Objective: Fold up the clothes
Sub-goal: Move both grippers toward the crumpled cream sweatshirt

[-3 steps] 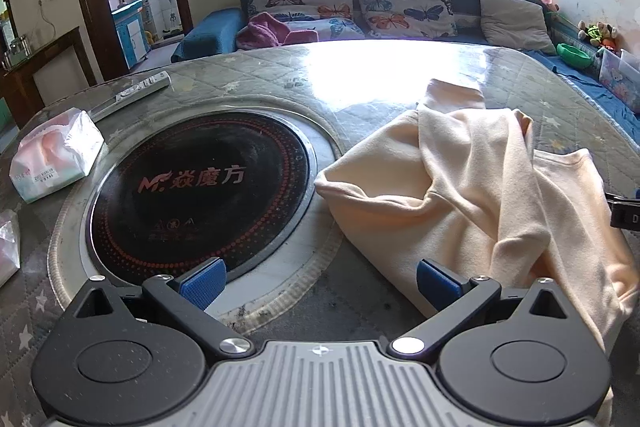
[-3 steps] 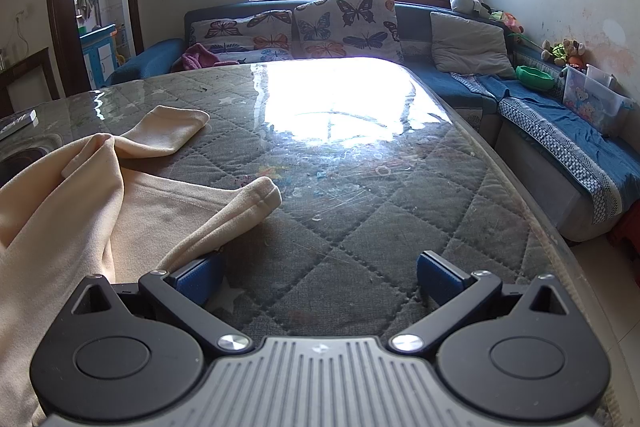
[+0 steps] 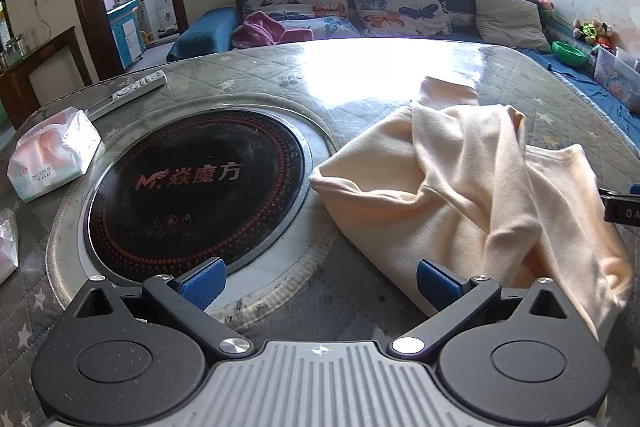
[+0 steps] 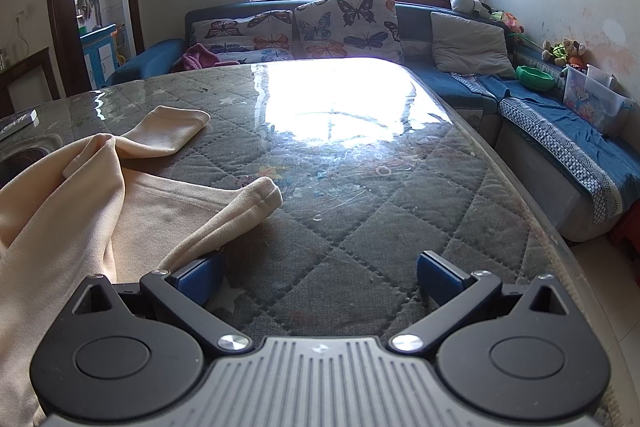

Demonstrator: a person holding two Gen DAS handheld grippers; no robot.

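Note:
A cream long-sleeved garment (image 3: 472, 195) lies crumpled on the quilted table; it also shows in the right wrist view (image 4: 80, 211), with one sleeve (image 4: 168, 131) stretched away and another cuff (image 4: 256, 199) near my gripper. My left gripper (image 3: 320, 281) is open and empty, low over the table, its right finger beside the garment's near edge. My right gripper (image 4: 320, 275) is open and empty, its left finger right by the garment's sleeve fold. The right gripper's edge shows in the left wrist view (image 3: 624, 207).
A round black induction cooktop (image 3: 192, 187) is set into the table (image 4: 380, 219). A tissue pack (image 3: 52, 159) and a remote (image 3: 132, 93) lie at the left. A blue sofa (image 4: 540, 123) with butterfly cushions (image 3: 396, 1) runs behind and to the right.

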